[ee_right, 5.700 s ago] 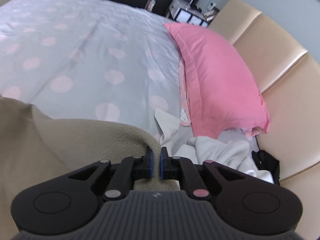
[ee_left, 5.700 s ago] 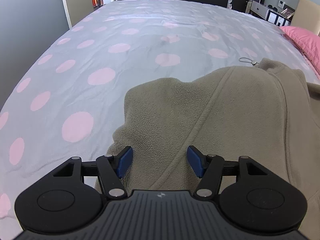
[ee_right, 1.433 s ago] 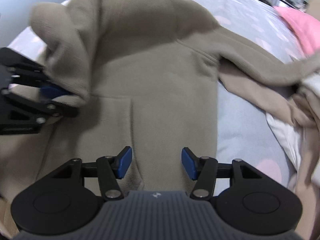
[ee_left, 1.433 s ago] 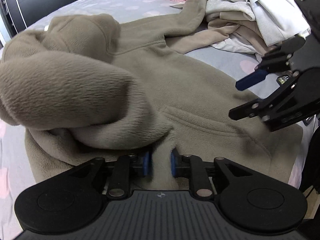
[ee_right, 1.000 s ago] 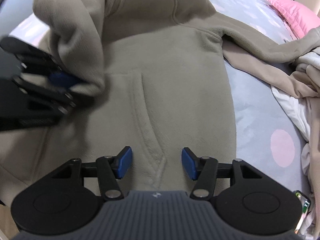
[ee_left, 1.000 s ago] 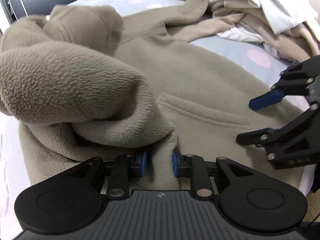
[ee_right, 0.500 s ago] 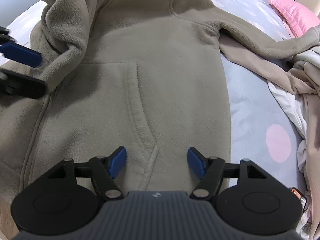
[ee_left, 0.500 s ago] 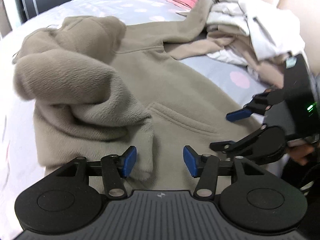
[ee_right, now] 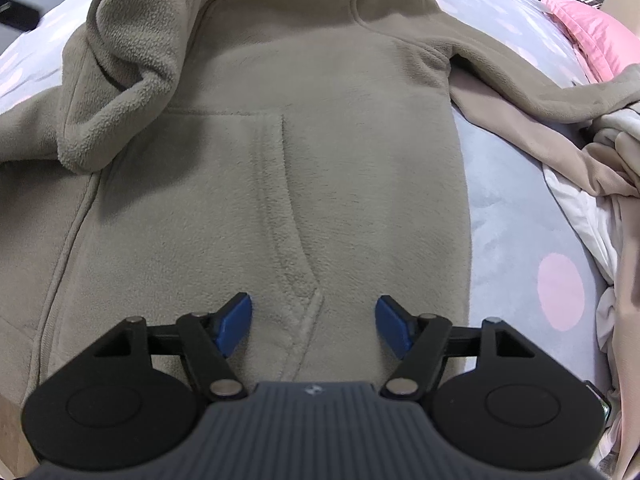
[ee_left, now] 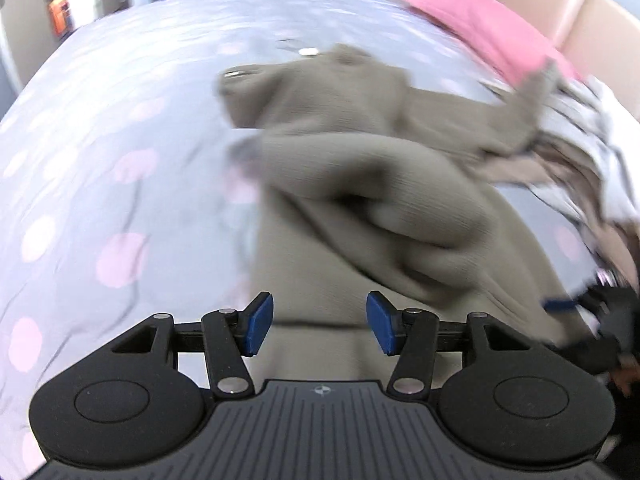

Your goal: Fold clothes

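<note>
A tan fleece hoodie (ee_right: 320, 128) lies front up on the polka-dot bed, pouch pocket (ee_right: 276, 208) in the middle. Its left sleeve (ee_right: 120, 80) is folded in over the body and lies bunched. The other sleeve (ee_right: 540, 88) stretches out to the right toward the clothes pile. My right gripper (ee_right: 314, 324) is open and empty just above the hoodie's lower hem. My left gripper (ee_left: 320, 326) is open and empty over the hoodie (ee_left: 380, 208) near its left edge; this view is blurred by motion. The right gripper's blue fingertip (ee_left: 558, 303) shows at that view's right edge.
A pile of white and beige clothes (ee_right: 600, 184) lies to the right of the hoodie. A pink pillow (ee_left: 488, 36) sits at the head of the bed by the beige headboard (ee_left: 592, 28). The grey spread with pink dots (ee_left: 100, 168) extends to the left.
My left gripper let go of the folded sleeve, opened, and swung left and back. The sleeve now lies over the hoodie body. The right gripper stayed open and barely moved.
</note>
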The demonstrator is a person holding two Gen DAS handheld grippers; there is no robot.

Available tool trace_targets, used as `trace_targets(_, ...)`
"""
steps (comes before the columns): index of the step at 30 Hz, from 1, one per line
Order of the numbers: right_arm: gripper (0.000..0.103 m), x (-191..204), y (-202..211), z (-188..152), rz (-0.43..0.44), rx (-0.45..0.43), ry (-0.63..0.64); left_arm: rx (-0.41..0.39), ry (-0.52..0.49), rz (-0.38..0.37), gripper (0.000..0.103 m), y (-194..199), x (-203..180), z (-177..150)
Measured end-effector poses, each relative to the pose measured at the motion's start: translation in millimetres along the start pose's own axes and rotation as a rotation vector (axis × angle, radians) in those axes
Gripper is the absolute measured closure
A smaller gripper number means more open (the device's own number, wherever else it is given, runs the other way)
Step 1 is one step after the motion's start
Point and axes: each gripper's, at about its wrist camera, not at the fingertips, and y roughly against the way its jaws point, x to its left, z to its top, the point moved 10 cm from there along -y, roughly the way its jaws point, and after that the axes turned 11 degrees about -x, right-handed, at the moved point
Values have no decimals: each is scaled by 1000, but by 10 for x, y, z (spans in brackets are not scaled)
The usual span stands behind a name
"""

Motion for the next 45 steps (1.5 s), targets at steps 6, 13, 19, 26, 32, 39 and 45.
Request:
trace_targets(6,31,7,-9,29,5,0,-4,-1,126,-69,53,-434,191,115)
trace_targets(13,31,41,-25,123,2,-15,20,38,95,-114,48,-745,10,82)
trace_targets(19,31,53,-64,142,14,-17,23,63,118,-118,39,-920,-33,20)
trace_targets(26,31,63,-74,172,28,-20,19,79,125,-80,29,-1034,32,-32)
trace_targets(32,31,76,-71,169,28,-24,30,85,95,-10,69,-1030,113,-42)
trace_targets(39,31,100,-28,203,34,-40,51,-68,126,105,95,-556,318,203)
trace_targets(45,31,29,-28,170,-13,-38,80,-271,187,181,95,119,661,499)
